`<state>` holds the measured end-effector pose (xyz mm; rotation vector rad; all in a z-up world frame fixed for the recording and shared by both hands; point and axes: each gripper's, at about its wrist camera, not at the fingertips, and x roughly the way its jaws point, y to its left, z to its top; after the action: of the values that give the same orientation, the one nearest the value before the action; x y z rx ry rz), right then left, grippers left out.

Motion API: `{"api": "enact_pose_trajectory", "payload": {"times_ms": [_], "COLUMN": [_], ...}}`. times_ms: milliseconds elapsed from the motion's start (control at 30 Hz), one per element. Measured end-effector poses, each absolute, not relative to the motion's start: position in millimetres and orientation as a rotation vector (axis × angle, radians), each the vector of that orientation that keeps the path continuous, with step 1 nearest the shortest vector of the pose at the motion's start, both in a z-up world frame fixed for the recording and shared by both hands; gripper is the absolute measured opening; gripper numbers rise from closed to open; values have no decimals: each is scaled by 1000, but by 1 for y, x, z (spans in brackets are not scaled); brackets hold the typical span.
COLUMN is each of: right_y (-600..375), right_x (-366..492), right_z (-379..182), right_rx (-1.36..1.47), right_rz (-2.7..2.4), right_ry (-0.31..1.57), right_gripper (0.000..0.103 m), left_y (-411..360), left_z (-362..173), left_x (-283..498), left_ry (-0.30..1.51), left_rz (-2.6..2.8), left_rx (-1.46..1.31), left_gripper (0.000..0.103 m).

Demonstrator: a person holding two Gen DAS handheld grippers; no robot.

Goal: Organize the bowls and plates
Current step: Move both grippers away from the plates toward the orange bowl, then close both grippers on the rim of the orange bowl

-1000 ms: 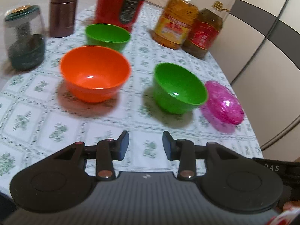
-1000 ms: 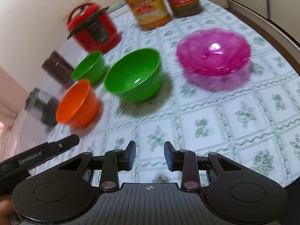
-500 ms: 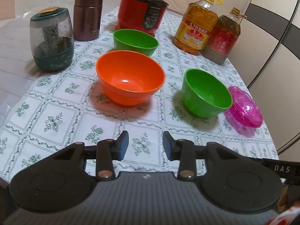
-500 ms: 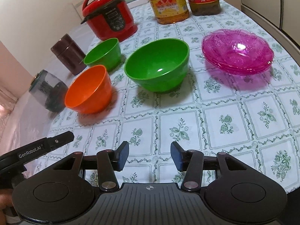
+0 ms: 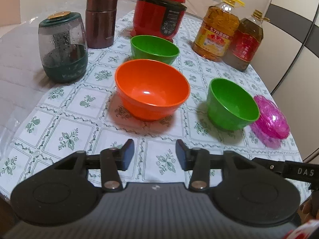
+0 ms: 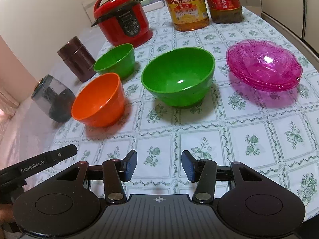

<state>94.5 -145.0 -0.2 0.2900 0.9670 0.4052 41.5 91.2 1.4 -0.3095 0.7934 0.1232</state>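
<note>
An orange bowl (image 5: 152,93) (image 6: 98,99) stands mid-table. A small green bowl (image 5: 154,48) (image 6: 115,60) stands behind it. A larger green bowl (image 5: 232,104) (image 6: 178,76) stands to its right. A stack of pink glass plates (image 5: 270,117) (image 6: 263,67) lies at the far right near the table edge. My left gripper (image 5: 154,155) is open and empty, hovering near the front edge in front of the orange bowl. My right gripper (image 6: 159,166) is open and empty, in front of the larger green bowl.
A red cooker (image 5: 160,10) (image 6: 122,19), two oil bottles (image 5: 217,30) (image 6: 185,5), a brown canister (image 5: 100,21) (image 6: 76,58) and a dark green jar (image 5: 62,47) (image 6: 51,97) line the back and left. The floral tablecloth (image 5: 65,135) ends close on the right.
Both grippers have steadied and drawn back slightly, bringing more of the table into view. The right gripper's jaws have opened a little wider. No bowl or plate has moved.
</note>
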Motion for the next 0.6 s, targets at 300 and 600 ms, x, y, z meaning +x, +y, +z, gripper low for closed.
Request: {"api": "enact_pose_trajectory", "payload": {"times_ms": [300, 600], "right_y": [-124, -83], "right_x": [117, 152], "right_z": [6, 1], "right_rx": [341, 392], "right_rz": [426, 475], "right_ry": [959, 973], "right_gripper": [50, 50], "left_y": [124, 166], "left_z": [2, 5], "left_x": [59, 96], "left_ry": [773, 749], "left_rz": [150, 157], "left_rx": [-387, -497], "left_gripper": [49, 49]}}
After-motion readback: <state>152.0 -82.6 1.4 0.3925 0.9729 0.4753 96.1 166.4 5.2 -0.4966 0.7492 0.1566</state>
